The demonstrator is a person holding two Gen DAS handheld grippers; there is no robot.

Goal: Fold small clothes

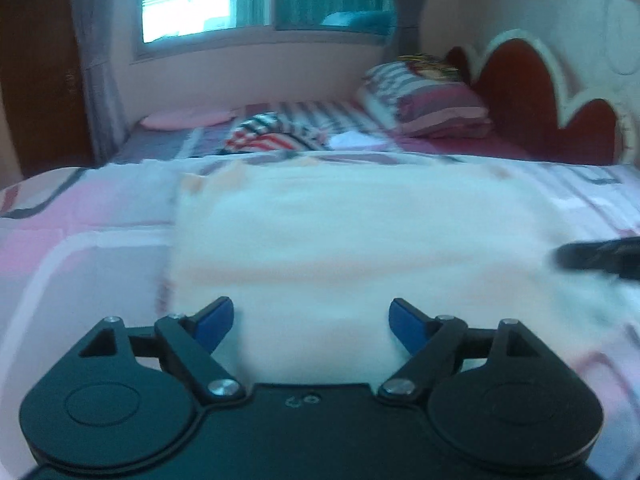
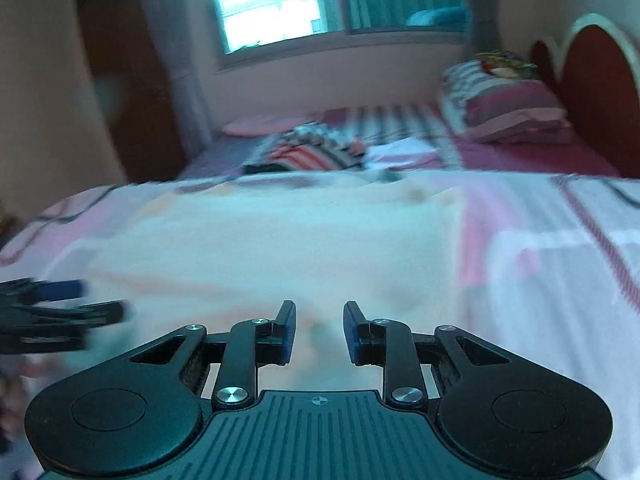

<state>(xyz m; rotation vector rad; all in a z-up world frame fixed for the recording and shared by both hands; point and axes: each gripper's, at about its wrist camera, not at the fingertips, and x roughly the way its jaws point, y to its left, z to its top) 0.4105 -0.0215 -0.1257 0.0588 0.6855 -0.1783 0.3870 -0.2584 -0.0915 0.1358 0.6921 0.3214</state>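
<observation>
Left wrist view: my left tongs [image 1: 311, 322] stand wide apart, nothing between them, hovering over the pale white-and-peach cloth [image 1: 340, 236] spread flat on the pink patterned bed [image 1: 72, 232]. Right wrist view: my right tongs [image 2: 319, 330] are narrowly parted and empty over that cloth's near edge, left tongs blurred at left.

Both views motion-blurred. White garment [image 1: 352, 240]: edges smeared, print and type unreadable; near edge hidden behind left tool [image 1: 311, 322] body. Right tool [image 1: 600, 258] enters left view as a dark streak, cut by the frame edge. Striped heap [image 2: 308, 152] behind: item count indistinct. Bed [image 2: 560, 240] cut off both sides.
</observation>
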